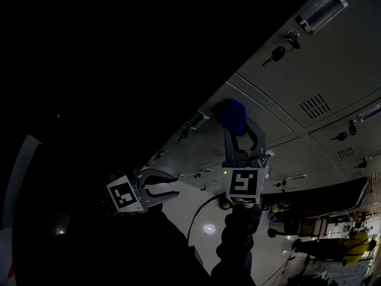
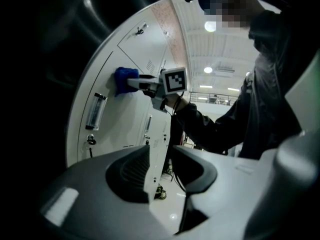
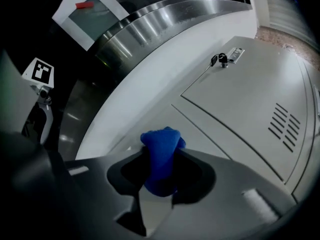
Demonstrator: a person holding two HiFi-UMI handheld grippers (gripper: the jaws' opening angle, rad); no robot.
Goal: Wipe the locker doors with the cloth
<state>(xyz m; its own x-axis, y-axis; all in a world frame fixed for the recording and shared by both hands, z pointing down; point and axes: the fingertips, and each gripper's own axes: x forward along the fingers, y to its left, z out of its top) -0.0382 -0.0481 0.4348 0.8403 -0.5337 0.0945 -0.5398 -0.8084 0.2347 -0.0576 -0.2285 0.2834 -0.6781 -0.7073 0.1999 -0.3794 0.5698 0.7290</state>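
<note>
Right gripper (image 1: 238, 130) jaws clamped on bunched blue cloth (image 1: 232, 113), pressed to locker door (image 1: 286, 100). Left gripper (image 1: 171, 185) jaws apart, empty, near left. Soft, light by the look; hold mid-bunch.

- The grey locker doors (image 1: 271, 109) offer broad flat panels, open to a sweep around the spot where the right gripper (image 1: 236, 124) clamps the blue cloth (image 1: 231, 113) against one.
- Keys (image 1: 277, 53) hanging in the locks and raised label holders (image 1: 321, 8) jut from the door faces, and vent slots (image 1: 314, 106) break the surface.
- The left gripper (image 1: 174, 185), jaws apart and empty, hangs in open air off the lockers.
- Below, the shiny floor (image 1: 208, 228) lies open beside the lockers, crossed by a dark cable (image 1: 196, 213); clutter (image 1: 321, 226) crowds the far end.
</note>
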